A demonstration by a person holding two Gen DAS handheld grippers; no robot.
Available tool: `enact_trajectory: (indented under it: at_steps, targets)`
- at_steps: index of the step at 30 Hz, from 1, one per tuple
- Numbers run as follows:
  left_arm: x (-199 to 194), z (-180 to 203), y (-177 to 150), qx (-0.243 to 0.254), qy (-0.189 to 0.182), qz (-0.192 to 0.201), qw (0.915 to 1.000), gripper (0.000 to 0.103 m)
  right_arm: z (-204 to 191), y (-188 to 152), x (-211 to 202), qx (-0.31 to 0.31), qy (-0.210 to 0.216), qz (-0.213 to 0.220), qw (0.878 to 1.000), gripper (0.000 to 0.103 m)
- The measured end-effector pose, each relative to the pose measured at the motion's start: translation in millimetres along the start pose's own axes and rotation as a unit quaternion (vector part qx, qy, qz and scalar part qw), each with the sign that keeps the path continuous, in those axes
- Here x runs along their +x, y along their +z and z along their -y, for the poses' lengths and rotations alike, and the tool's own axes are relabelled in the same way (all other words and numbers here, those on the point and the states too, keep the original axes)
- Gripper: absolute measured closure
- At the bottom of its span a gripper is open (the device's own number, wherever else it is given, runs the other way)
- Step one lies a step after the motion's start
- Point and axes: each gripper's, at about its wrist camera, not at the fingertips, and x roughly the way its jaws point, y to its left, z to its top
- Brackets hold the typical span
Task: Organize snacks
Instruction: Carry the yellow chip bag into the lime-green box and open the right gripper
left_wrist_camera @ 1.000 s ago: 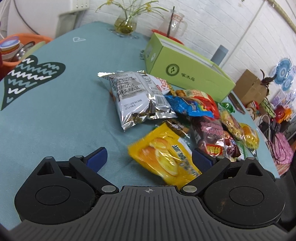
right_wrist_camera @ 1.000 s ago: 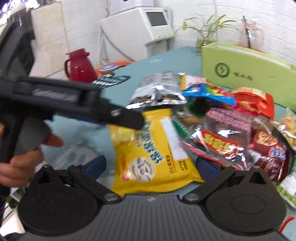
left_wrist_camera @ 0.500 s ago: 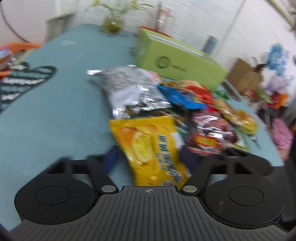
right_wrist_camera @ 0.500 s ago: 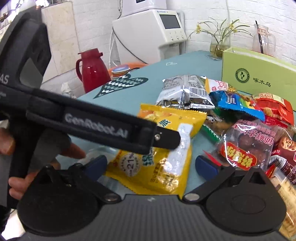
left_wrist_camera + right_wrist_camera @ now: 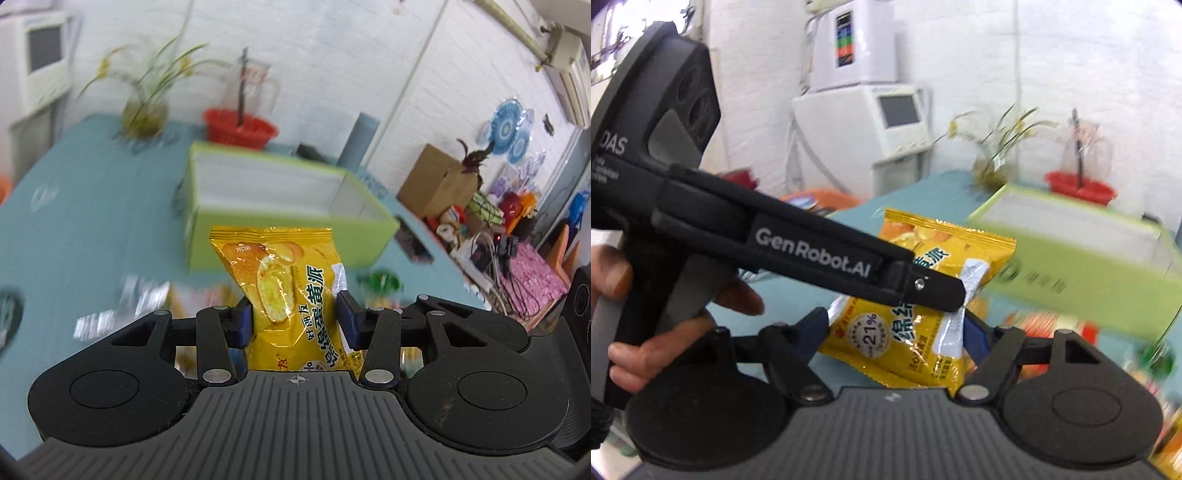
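Observation:
My left gripper [image 5: 295, 323] is shut on a yellow snack packet [image 5: 284, 280] and holds it upright above the table, in front of the open green box [image 5: 280, 206]. In the right wrist view the same packet [image 5: 905, 332] hangs from the left gripper [image 5: 945, 291], which crosses the frame from the left. The packet sits between the blue pads of my right gripper [image 5: 897, 332]; the pads stand close to its edges, and contact is unclear. The green box [image 5: 1082, 251] lies to the right, blurred.
Other snack packets [image 5: 147, 299] lie blurred on the teal tablecloth [image 5: 74, 229] below. A red basket [image 5: 240, 127], a plant vase [image 5: 144, 114] and a glass jug stand behind the box. Cardboard boxes and clutter sit right of the table.
My left gripper closed on the yellow packet and lifted it off the table toward the green box. My right gripper's pads came in around the packet's lower end.

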Motion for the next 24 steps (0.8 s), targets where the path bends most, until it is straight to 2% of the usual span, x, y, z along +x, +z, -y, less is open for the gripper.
enact_trajectory:
  at_steps: [3, 6, 11, 12, 13, 14, 15, 16, 19, 24]
  targets:
    - [43.7, 0.7, 52.5, 0.017, 0.0, 0.004, 0.9999, 0.077, 48.4, 37.8, 34.2, 0.008, -0.016, -0.004, 1.0, 0.027]
    - [93.1, -13.5, 93.1, 0.011, 0.006, -0.011, 0.9999, 0.077, 94.4, 63.8, 76.6, 0.028, -0.014, -0.03, 0.999, 0.027]
    - [160.3, -51.3, 119.1, -0.013, 0.018, -0.044, 0.9988, 0.075, 136.7, 71.7, 138.7, 0.044, -0.011, -0.07, 0.996, 0.025]
    - [168.0, -56.7, 119.2, -0.016, 0.024, -0.047, 0.9985, 0.071, 140.3, 70.3, 144.7, 0.046, -0.014, -0.073, 0.996, 0.02]
    - [170.8, -61.6, 117.9, -0.016, 0.032, -0.047, 0.9982, 0.059, 143.0, 68.4, 146.8, 0.047, -0.016, -0.071, 0.996, 0.017]
    - [170.0, -64.3, 116.2, -0.014, 0.037, -0.041, 0.9984, 0.053, 142.7, 65.3, 144.2, 0.045, -0.016, -0.062, 0.997, 0.009]
    - [164.7, -65.1, 113.5, -0.01, 0.04, -0.028, 0.9988, 0.041, 142.3, 64.1, 138.3, 0.041, -0.015, -0.049, 0.998, 0.01]
    - [156.5, -63.6, 110.6, -0.004, 0.044, -0.015, 0.9989, 0.036, 141.0, 63.4, 131.4, 0.039, -0.016, -0.039, 0.998, 0.01]
    - [127.8, -50.9, 101.4, 0.01, 0.046, 0.005, 0.9989, 0.035, 133.8, 61.9, 98.6, 0.038, -0.025, -0.007, 0.999, 0.01]
    - [64.1, -17.5, 71.9, 0.03, 0.015, 0.043, 0.9985, 0.024, 107.2, 39.0, 25.0, 0.024, -0.049, 0.019, 0.998, 0.009]
